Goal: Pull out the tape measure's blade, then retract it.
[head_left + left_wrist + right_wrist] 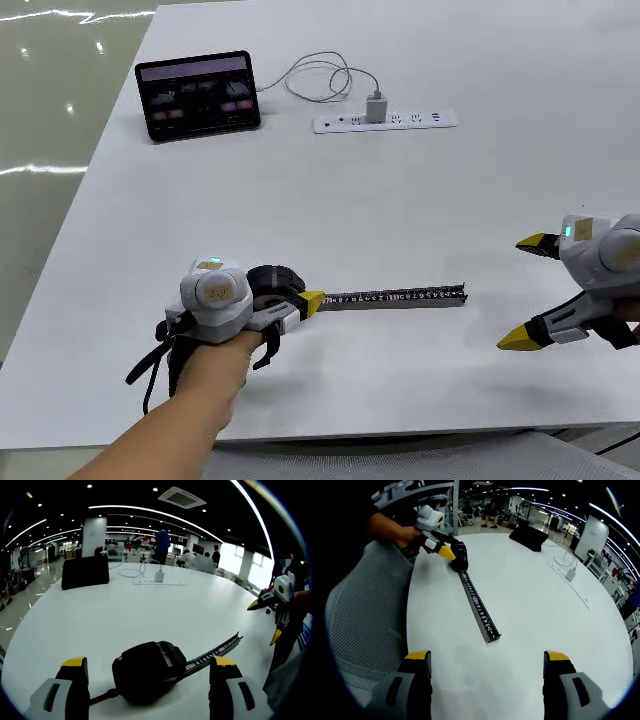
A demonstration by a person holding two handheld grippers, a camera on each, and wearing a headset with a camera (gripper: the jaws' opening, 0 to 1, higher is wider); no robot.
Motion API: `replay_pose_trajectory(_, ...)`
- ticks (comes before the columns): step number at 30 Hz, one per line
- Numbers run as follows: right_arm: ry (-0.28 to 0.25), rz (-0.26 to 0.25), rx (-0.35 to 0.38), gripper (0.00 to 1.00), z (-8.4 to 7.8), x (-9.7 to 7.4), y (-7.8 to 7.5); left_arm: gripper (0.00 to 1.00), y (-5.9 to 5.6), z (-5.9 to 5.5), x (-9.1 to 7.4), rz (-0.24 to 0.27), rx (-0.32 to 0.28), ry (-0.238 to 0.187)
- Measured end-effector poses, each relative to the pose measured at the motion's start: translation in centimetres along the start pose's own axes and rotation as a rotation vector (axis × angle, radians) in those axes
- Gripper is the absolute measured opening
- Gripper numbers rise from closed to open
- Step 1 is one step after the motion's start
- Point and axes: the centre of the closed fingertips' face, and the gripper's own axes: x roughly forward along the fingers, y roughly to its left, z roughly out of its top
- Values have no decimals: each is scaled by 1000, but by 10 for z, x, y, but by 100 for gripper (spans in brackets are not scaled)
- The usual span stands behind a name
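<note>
Lower left of the head view: the person's forearm (pixel 185 420) carries the left gripper (pixel 295 296). Its jaws are spread and straddle the tape measure case (pixel 275 284). The left gripper view shows a gap on each side of the case, so no pinch is confirmed. The case rests on the white table (pixel 350 200), lower left of centre.

The blade (pixel 395 296) is drawn out of the case and lies flat. Its long axis runs left to right across the frame, and its hook end (pixel 463 292) sits right of centre.

At the right edge, the right gripper (pixel 528 291) has its jaws spread and holds nothing. It stands apart from the hook end, and the blade points toward the gap between its jaws.

Assessment: the pull-out appears complete. Retraction turns on the case, and the left gripper is the nearer of the two to it.
</note>
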Motion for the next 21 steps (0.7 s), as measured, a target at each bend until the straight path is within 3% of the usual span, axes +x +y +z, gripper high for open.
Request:
replay_pose_trajectory(9,22,52,-31,84,13,11,-7,100,-3,2,14,8,-16,-46)
replay_pose_trajectory(14,55,88,-70,80,13,21,-11,100,0,-5,19,43,-6,-13)
replay_pose_trajectory(21,91,122,-101,68,8,40,-20,100,0,-10,19,36,26,-27)
